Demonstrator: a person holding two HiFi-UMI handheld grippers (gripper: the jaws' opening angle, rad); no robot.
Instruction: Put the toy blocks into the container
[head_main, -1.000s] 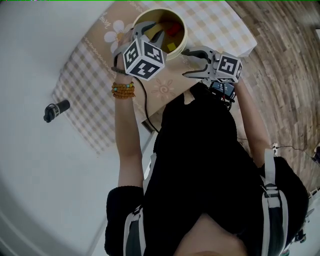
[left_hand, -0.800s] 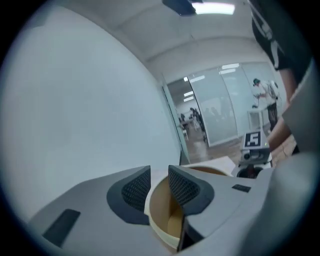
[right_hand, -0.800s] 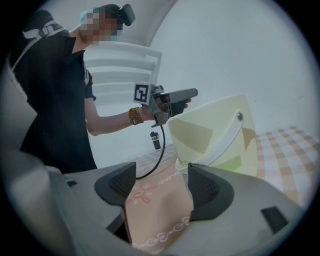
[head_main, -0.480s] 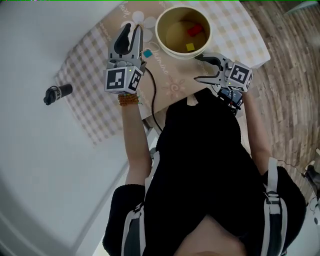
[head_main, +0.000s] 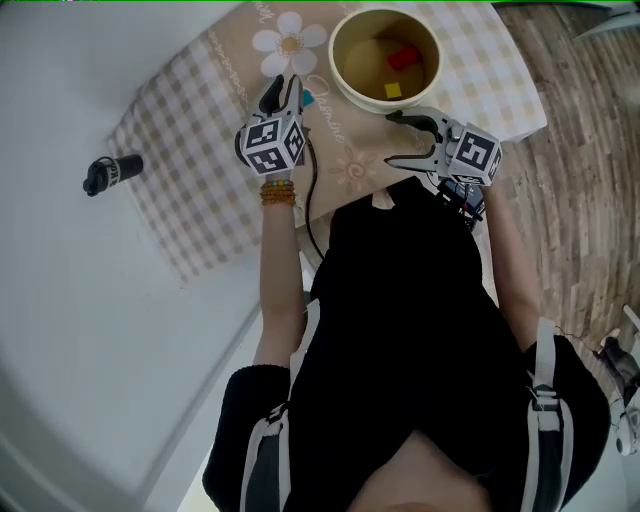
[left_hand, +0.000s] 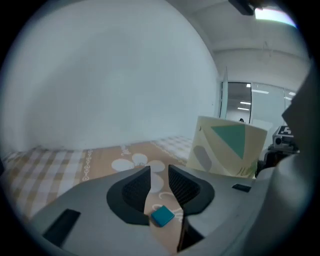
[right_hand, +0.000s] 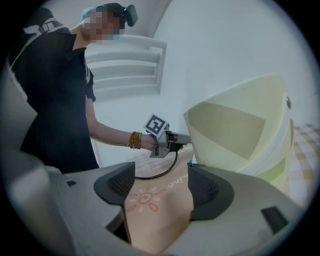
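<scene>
Left gripper (left_hand: 159, 175): jaws narrowly apart, pads touching nothing. Teal block (left_hand: 162, 216) lies flat on the tablecloth (head_main: 190, 170) below the gap, near the jaw roots, a short way from the container (left_hand: 227, 147).
Right gripper (right_hand: 161, 172): jaws wide, empty, only cloth showing between them, beside the container's near wall.

Risks (judgement):
- The gap looks barely wider than the block, so a jaw tip could land on top of it or shove it across the cloth
- The block sits cornerwise to the pads, so a close on its corners could twist it out
- Too low an approach could pinch the cloth with it and drag the container

Count:
- Toy blocks, 3: teal on the cloth; red block (head_main: 404, 58) and yellow block (head_main: 393, 91) inside the container
- Container, 1
- Small black object (head_main: 110, 173), 1, on the bare table (head_main: 60, 280), well apart
</scene>
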